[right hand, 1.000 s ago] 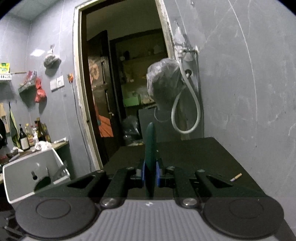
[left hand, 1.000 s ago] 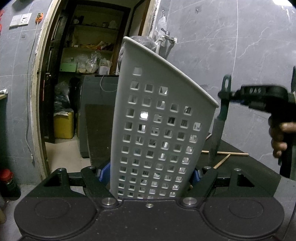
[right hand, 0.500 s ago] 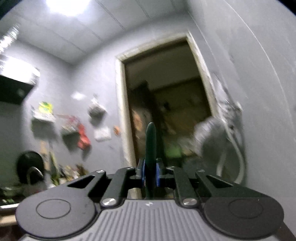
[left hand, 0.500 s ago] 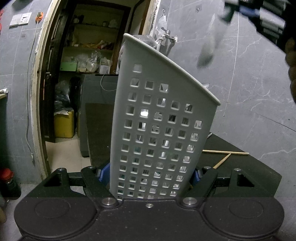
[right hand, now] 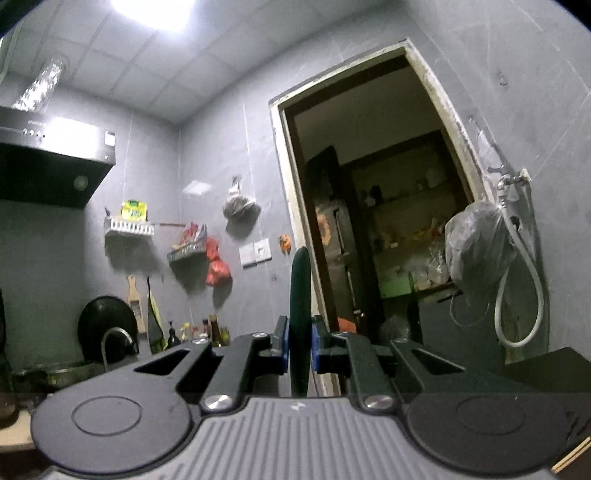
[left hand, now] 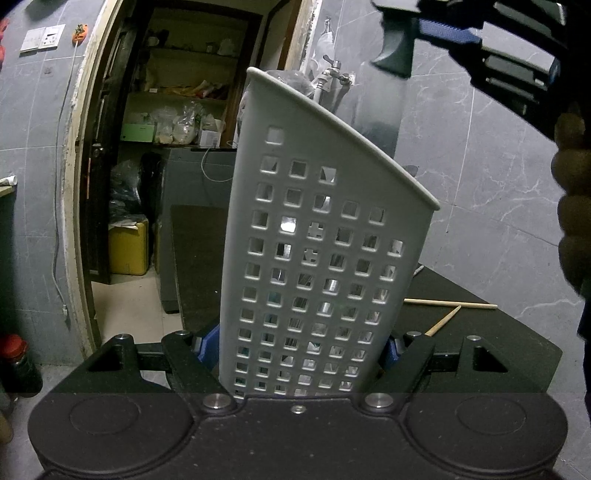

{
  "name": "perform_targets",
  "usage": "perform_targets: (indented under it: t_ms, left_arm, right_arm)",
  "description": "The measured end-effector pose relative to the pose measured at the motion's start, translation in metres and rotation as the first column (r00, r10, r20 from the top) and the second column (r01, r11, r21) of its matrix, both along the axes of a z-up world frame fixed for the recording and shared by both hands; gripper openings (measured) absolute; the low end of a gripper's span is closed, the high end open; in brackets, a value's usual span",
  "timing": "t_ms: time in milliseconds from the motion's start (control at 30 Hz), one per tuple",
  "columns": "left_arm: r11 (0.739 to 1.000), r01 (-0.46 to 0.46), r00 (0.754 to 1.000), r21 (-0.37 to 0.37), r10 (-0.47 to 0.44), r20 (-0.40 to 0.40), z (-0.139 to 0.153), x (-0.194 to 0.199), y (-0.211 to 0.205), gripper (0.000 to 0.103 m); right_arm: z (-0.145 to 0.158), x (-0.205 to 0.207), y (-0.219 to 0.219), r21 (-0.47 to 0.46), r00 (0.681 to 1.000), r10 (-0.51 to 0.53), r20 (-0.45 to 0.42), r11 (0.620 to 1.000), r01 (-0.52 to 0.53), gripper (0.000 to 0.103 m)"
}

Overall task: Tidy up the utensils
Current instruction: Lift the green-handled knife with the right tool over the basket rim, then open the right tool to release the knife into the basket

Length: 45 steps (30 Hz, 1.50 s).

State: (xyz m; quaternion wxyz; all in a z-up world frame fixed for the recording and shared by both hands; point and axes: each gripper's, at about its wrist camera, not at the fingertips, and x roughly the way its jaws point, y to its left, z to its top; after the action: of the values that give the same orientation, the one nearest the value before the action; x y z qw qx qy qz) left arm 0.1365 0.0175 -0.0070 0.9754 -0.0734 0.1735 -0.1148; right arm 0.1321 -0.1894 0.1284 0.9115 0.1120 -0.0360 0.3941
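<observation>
Left-wrist view shows the left gripper [left hand: 295,347] clamped on the lower part of a white perforated utensil holder [left hand: 321,258], its blue pads pressed against both sides, the holder standing upright on the dark counter [left hand: 517,343]. Through the square holes some pale shapes show inside, so a few utensils may already be in, though what they are cannot be told. Above and to the right of the holder's slanted rim hangs the right gripper [left hand: 417,27], with a hand [left hand: 570,206] behind it; its jaws are closed on a dark green utensil [left hand: 393,85] whose blurred length points down toward the open top. Right-wrist view confirms that grip: the green utensil [right hand: 300,317] sits pinched edge-on between the blue pads of the right gripper [right hand: 300,347], which is tipped up toward the ceiling and the doorway. Two wooden chopsticks [left hand: 448,308] lie loose on the counter just behind the holder. By my reading, the task is mid-way: one piece is lifted but not yet dropped in, and the chopsticks remain to be collected.
</observation>
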Motion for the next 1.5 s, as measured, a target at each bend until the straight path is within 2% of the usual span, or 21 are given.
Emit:
perform_targets:
  t_ms: [500, 900, 1133, 1200, 1267, 1367, 1500]
  left_arm:
    - [1.000, -0.001, 1.000, 0.001, 0.001, 0.000, 0.000, 0.000, 0.000, 0.079]
    - [1.000, 0.000, 1.000, 0.000, 0.000, 0.000, 0.000, 0.000, 0.000, 0.079]
    - [1.000, 0.000, 1.000, -0.001, 0.000, 0.000, 0.000, 0.000, 0.000, 0.079]
    - [1.000, 0.000, 1.000, 0.000, 0.000, 0.000, -0.001, 0.000, 0.001, 0.079]
    - [1.000, 0.000, 1.000, 0.000, 0.000, 0.000, -0.001, 0.000, 0.001, 0.079]
    - [1.000, 0.000, 1.000, 0.000, 0.000, 0.000, -0.001, 0.000, 0.001, 0.079]
    - [1.000, 0.000, 1.000, 0.000, 0.000, 0.000, -0.001, 0.000, 0.001, 0.079]
  right_arm:
    - [-0.039, -0.018, -0.003, 0.044, 0.999, -0.020, -0.042, 0.999, 0.022, 0.014]
    - [-0.051, -0.019, 0.005, -0.010, 0.997, -0.022, -0.071, 1.000, 0.021, 0.014]
    - [-0.054, -0.019, 0.009, -0.042, 0.996, -0.021, -0.083, 0.999, 0.018, 0.019]
    - [-0.055, -0.020, 0.009, -0.049, 0.996, -0.023, -0.082, 0.999, 0.019, 0.022]
    - [-0.055, -0.021, 0.010, -0.052, 0.996, -0.023, -0.082, 0.998, 0.019, 0.034]
    - [-0.055, -0.022, 0.009, -0.051, 0.997, -0.026, -0.076, 0.998, 0.022, 0.046]
    - [-0.054, -0.022, 0.005, -0.040, 0.997, -0.039, -0.070, 0.999, 0.036, 0.056]
